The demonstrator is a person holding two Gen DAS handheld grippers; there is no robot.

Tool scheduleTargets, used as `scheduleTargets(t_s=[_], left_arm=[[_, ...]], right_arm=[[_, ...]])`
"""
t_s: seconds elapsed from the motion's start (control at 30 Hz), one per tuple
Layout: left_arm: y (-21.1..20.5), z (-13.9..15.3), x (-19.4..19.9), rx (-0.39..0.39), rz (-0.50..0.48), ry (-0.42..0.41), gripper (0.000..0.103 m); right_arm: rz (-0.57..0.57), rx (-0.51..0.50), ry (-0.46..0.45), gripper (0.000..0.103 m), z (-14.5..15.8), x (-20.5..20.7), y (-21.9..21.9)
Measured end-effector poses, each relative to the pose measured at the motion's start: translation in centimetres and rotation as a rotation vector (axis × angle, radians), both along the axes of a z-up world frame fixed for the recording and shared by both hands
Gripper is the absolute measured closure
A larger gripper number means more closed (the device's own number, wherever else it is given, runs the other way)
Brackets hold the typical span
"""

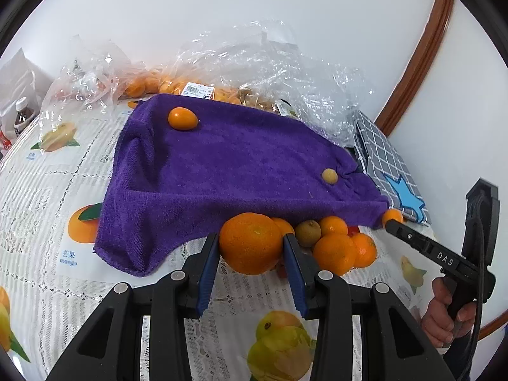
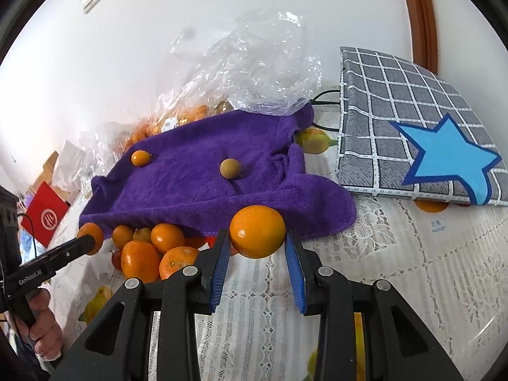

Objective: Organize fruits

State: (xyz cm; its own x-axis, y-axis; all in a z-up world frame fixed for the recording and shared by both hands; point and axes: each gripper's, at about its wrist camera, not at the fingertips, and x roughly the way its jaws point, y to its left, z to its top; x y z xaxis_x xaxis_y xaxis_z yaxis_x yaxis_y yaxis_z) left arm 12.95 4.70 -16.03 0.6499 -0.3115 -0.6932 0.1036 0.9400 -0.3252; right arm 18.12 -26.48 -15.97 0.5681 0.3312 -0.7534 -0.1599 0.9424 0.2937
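My left gripper (image 1: pixel 250 246) is shut on a large orange (image 1: pixel 250 241) just above the table, in front of the purple towel (image 1: pixel 228 165). My right gripper (image 2: pixel 257 243) is shut on a smaller orange (image 2: pixel 257 231) at the towel's right front corner; it also shows in the left wrist view (image 1: pixel 393 217). A kumquat (image 1: pixel 182 119) and a brownish-yellow longan (image 1: pixel 329 176) lie on the towel. A heap of oranges (image 1: pixel 335 250) with one longan (image 1: pixel 307 233) sits at the towel's front edge between the grippers.
Clear plastic bags (image 1: pixel 254 63) with more fruit lie behind the towel against the wall. A grey checked pouch (image 2: pixel 412 120) with a blue star lies right of the towel. A bottle (image 1: pixel 22 116) and a red box (image 2: pixel 44 214) stand at the far left.
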Motion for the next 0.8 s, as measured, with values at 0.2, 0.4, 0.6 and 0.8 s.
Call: scheduleTargets(t_s=[0.2, 0.4, 0.6, 0.8], left_arm=[[0.7, 0.4, -0.2, -0.015, 0.034, -0.016, 0.065], [1.4, 0.7, -0.2, -0.038, 0.053, -0.023, 0.064], [1.6, 0.8, -0.4, -0.037, 0.064, -0.032, 0.065], [1.9, 1.0, -0.4, -0.049, 0.069, -0.043, 0.065]], right_arm=[[-0.033, 0.029, 0.014, 0.068, -0.1, 0.0, -1.1], [-0.042, 0.033, 0.01, 0.068, 0.5, 0.0, -1.3], [-0.037, 0.032, -0.007, 0.068, 1.4, -0.1, -1.0], [-0.023, 0.021, -0.038, 0.068, 2.8, -0.4, -0.7]])
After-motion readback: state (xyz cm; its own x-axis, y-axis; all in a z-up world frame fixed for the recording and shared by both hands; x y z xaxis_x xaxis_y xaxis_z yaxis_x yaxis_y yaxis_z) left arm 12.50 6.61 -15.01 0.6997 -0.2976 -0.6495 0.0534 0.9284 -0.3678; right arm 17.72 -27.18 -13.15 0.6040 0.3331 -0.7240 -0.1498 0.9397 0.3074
